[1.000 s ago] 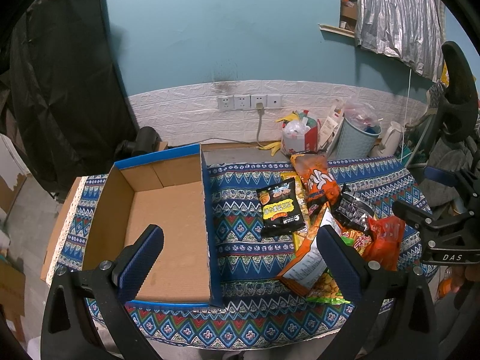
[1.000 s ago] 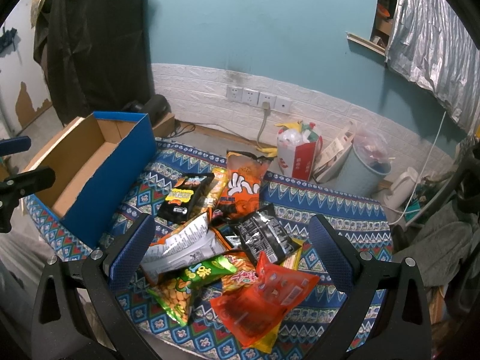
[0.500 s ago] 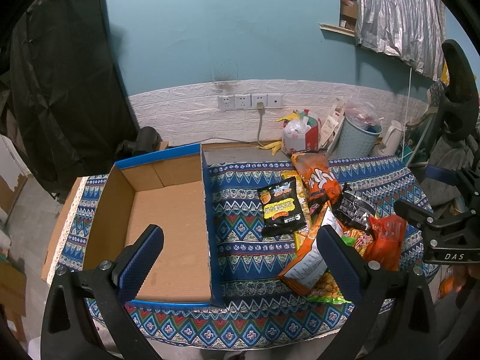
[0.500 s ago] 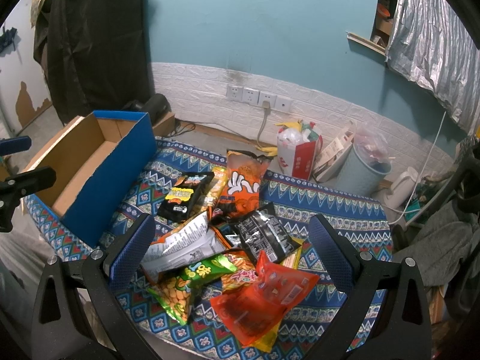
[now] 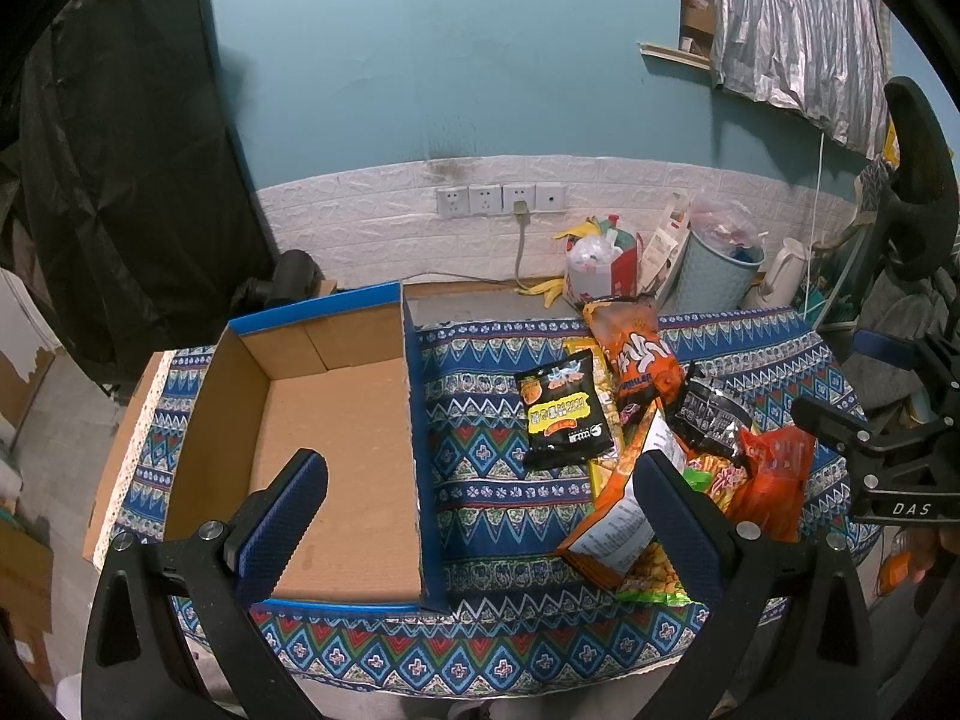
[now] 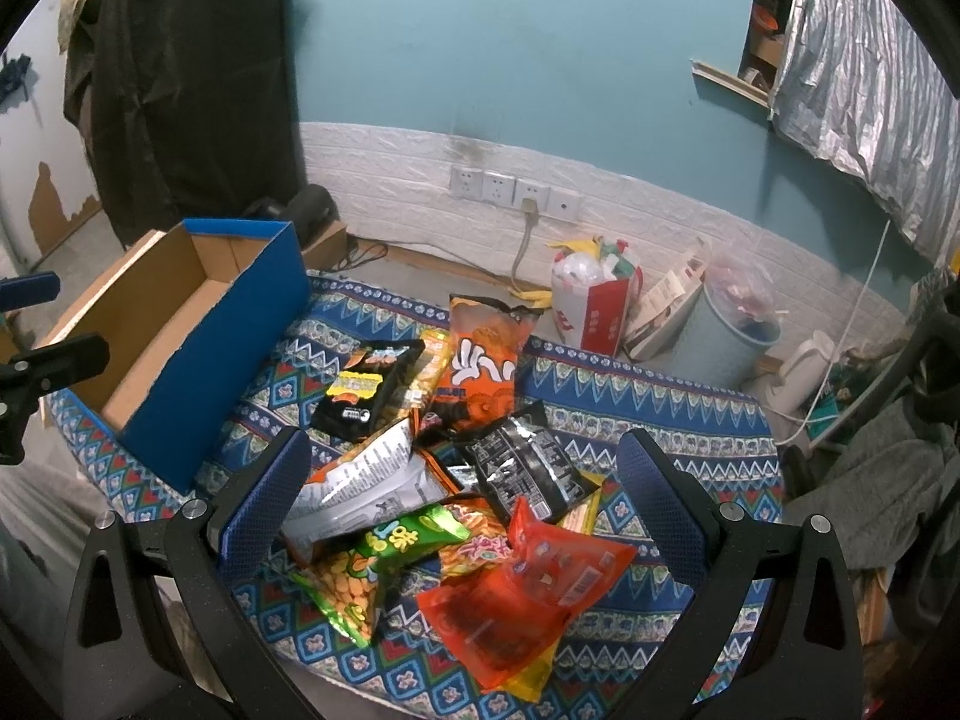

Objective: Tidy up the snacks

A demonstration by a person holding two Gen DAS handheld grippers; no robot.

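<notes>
In right view only (foreground): green packet (image 6: 384, 558).

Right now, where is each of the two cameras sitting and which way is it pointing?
Left wrist: on the open left gripper, above the table's near edge, facing the wall; the empty cardboard box lies ahead, the right gripper at the right edge.
Right wrist: on the open right gripper, directly above the snack pile; the left gripper shows at the left edge.
Shared: the box, the pile, the patterned cloth.

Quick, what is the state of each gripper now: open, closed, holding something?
Left gripper: open, holding nothing.
Right gripper: open, holding nothing.
</notes>
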